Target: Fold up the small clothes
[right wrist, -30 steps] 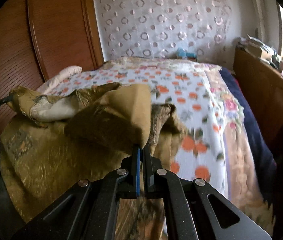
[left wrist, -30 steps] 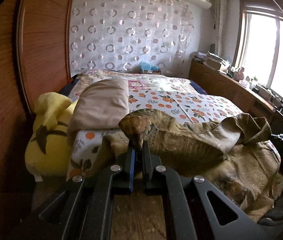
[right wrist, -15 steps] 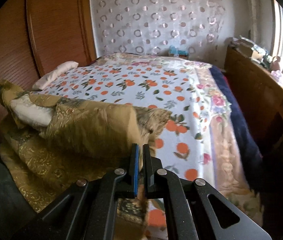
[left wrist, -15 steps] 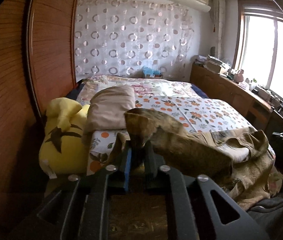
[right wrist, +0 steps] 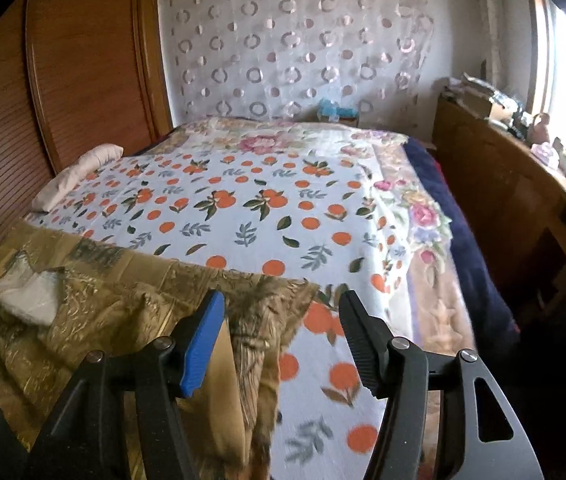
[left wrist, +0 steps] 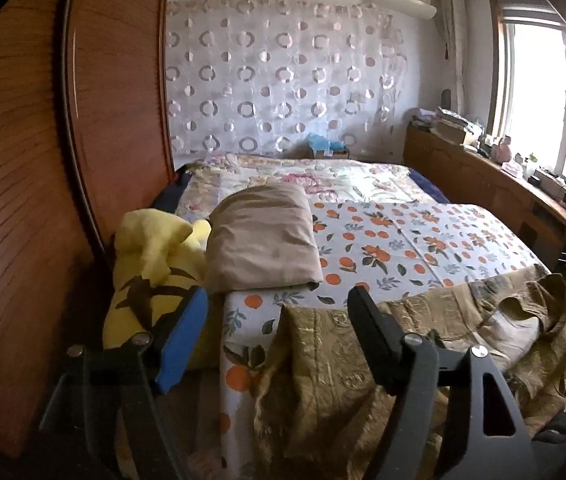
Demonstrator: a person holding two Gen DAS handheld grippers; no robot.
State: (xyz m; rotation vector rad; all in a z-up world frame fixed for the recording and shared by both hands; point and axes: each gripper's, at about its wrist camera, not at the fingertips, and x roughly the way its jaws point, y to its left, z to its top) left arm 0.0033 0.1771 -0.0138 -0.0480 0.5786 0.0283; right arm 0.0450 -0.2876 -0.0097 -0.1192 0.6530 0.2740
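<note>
A golden-brown patterned garment (left wrist: 423, 328) lies across the near edge of the bed and hangs over its front; its pale lining shows near the right end. In the right wrist view the same garment (right wrist: 123, 300) lies at lower left, with a corner hanging down between the fingers. My left gripper (left wrist: 279, 304) is open and empty, just above the garment's left corner. My right gripper (right wrist: 281, 308) is open and empty, above the garment's right corner.
The bed has an orange-print sheet (left wrist: 423, 236). A beige pillow (left wrist: 263, 240) and a yellow plush toy (left wrist: 151, 264) lie at its left. A wooden wardrobe (left wrist: 35, 160) stands left. A cluttered wooden sideboard (right wrist: 523, 168) runs along the right under the window.
Both grippers were shut on the garment's corners and held them up. Both have opened and let go, and the garment now lies flat along the bed's edge.
</note>
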